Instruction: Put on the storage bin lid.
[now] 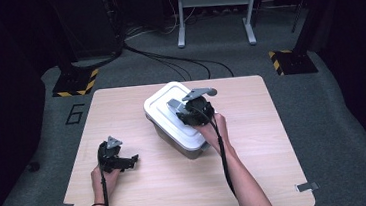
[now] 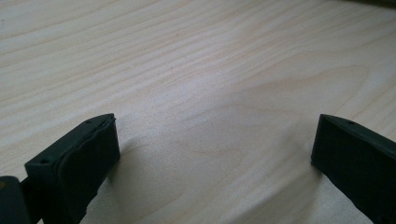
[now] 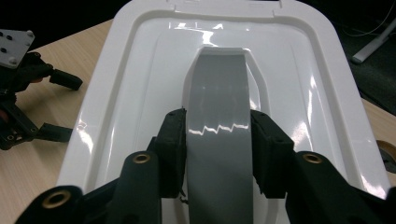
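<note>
A storage box with a glossy white lid (image 3: 140, 93) and a grey lower body (image 1: 174, 141) is seen near the middle of the light wooden desk (image 1: 144, 196), set at an angle to the desk's edges. The lid is rounded at its corners and stepped, with a raised outer rim and a recessed centre panel; room lights are reflected in bright streaks on it. A flat grey handle (image 3: 219, 140) is laid along the middle of the lid, in a shaped hollow that widens towards the near end. A latch-like tab is seen at the far edge of the lid in the right gripper view.

The grey handle is flanked by the jaws of the right hand-held gripper (image 3: 219, 154); one black pad is placed at each long side of it, right against its edges, though it cannot be told whether it is still pressed. In the high view this hand-held gripper (image 1: 195, 111) is held over the lid by the person's right hand (image 1: 214, 126).

The left hand-held gripper (image 1: 117, 156) is held well apart from the box, low over the bare desk towards its left front. Its jaws are spread wide, with nothing but wood grain (image 2: 210, 93) between them.
</note>
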